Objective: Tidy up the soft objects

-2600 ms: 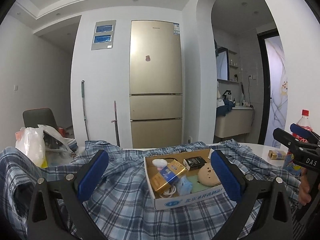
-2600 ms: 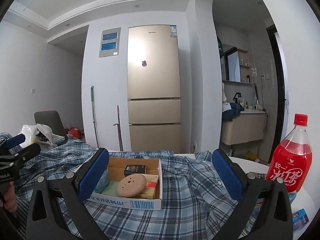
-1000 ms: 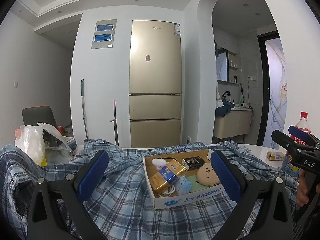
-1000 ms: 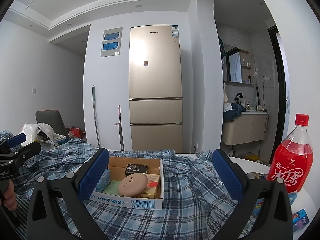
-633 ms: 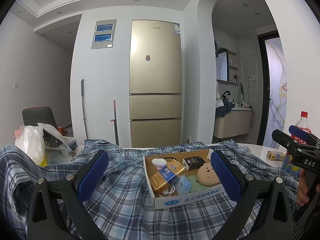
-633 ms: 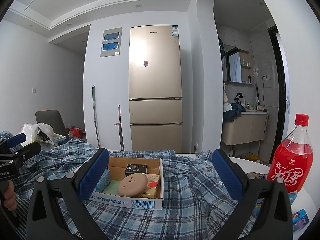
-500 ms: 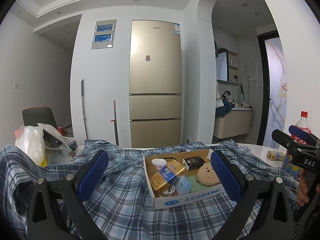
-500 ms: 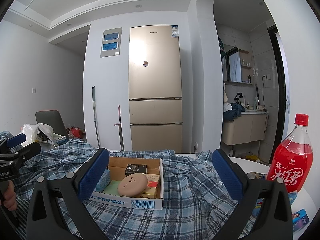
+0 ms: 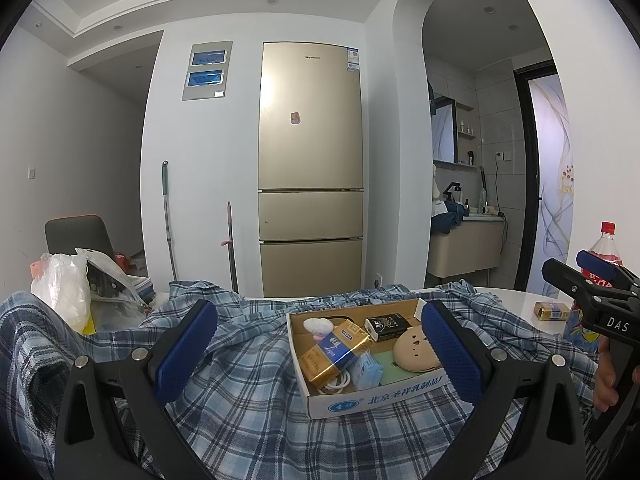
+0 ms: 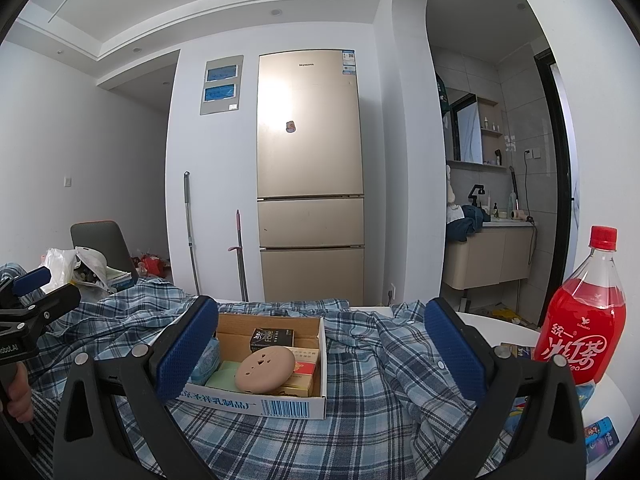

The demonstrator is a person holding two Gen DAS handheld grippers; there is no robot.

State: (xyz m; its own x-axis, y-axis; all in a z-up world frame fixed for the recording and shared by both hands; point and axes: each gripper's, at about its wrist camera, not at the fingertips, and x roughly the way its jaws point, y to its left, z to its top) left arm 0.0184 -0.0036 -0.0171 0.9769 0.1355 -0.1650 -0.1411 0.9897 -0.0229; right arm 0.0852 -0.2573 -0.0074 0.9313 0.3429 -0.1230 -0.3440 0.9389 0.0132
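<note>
A blue plaid shirt [image 9: 248, 384] [image 10: 360, 432] lies spread over a round white table. On it sits a shallow cardboard box [image 9: 372, 396] [image 10: 256, 402] holding a gold pack, a black pack, a round beige disc [image 9: 414, 354] [image 10: 265, 368], a white cable and a blue tissue pack. My left gripper [image 9: 316, 350] is open, hovering low over the shirt with the box between its blue pads. My right gripper [image 10: 320, 350] is open too, its left pad in front of the box's left end. Each gripper shows at the edge of the other's view.
A red drink bottle [image 10: 580, 320] stands on the table [image 10: 508, 330] at the right, with small packs [image 9: 552, 311] beside it. A white plastic bag [image 9: 68, 292] and a grey chair [image 9: 76, 236] are at the left. A gold fridge [image 9: 310, 168] stands behind.
</note>
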